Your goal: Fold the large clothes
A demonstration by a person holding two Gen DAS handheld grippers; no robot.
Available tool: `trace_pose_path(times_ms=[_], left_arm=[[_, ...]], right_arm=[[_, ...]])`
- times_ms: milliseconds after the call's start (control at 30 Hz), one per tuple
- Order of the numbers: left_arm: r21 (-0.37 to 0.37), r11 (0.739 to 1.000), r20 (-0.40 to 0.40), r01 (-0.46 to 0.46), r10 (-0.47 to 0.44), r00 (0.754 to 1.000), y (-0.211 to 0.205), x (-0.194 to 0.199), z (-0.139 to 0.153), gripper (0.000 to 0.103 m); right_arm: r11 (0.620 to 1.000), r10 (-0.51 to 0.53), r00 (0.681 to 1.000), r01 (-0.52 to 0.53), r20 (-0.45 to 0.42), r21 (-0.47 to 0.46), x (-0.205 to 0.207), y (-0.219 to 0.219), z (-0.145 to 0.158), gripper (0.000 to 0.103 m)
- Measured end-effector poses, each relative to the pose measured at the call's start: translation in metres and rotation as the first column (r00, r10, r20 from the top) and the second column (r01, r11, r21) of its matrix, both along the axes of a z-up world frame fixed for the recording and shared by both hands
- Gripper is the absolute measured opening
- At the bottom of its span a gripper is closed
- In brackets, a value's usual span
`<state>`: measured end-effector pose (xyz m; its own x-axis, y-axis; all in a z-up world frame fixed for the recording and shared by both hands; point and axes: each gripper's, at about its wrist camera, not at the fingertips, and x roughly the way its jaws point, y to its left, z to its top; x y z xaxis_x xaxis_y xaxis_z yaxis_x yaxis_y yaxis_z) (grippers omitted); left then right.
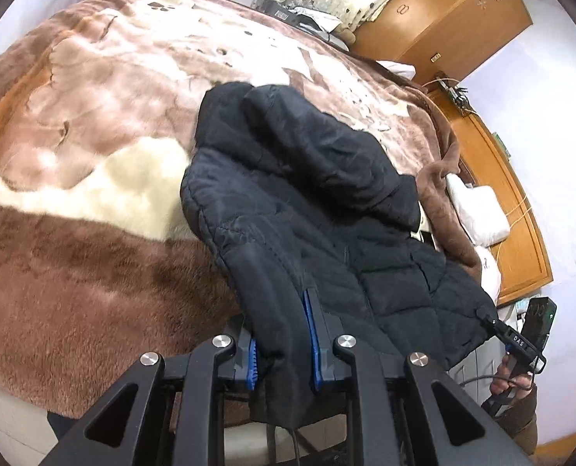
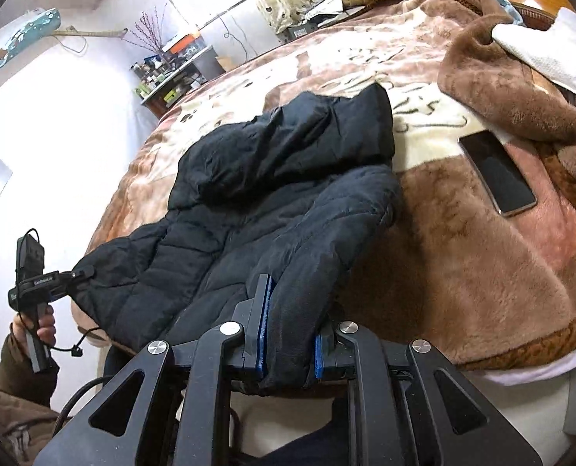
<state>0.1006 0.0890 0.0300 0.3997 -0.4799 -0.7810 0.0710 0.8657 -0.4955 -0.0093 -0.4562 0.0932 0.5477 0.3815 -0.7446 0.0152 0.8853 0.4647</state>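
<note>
The left gripper (image 1: 284,334) has its blue-padded jaws nearly closed, pinching one bottom corner of the dark quilted jacket (image 1: 311,209). The right gripper (image 2: 288,334) is clamped the same way on the other bottom corner, a fold of fabric squeezed between its pads. Both corners hang just past the near edge of the bed.

The bed's plush brown-and-cream blanket (image 1: 93,155) carries everything. The jacket lies across its near half, its hem raised off the near edge between the two grippers and its hood (image 2: 295,147) pointing toward the middle of the bed. A white pillow (image 2: 552,50) sits at the far right corner under a turned-back flap of blanket. A dark phone (image 2: 498,173) rests flat on the blanket just right of the jacket, apart from it.
</note>
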Motion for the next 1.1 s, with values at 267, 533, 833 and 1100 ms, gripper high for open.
trace_pose_path(times_ms=[267,533,833,1100], left_arm=[[-0.062,0.997,0.009,-0.043,0.044,0.999,0.005,0.038,0.018,0.020],[-0.140,0.982,0.004,-0.129,0.130,0.991,0.021,0.096,0.032,0.020],[-0.151,0.970,-0.015,-0.188,0.188,0.982,0.023,0.166,0.027,0.020],[-0.135,0.964,-0.066,-0.228,0.221,0.973,0.015,0.234,0.004,0.021]], right_arm=[[0.999,-0.022,0.999,0.020,0.030,0.050,0.042,-0.010,0.021,0.017],[0.995,-0.064,0.998,0.062,0.025,0.073,0.098,-0.025,0.032,0.017],[0.992,-0.110,0.994,0.109,0.010,0.070,0.163,-0.035,0.032,0.018],[0.986,-0.133,0.990,0.137,-0.051,0.090,0.221,-0.048,0.012,0.018]])
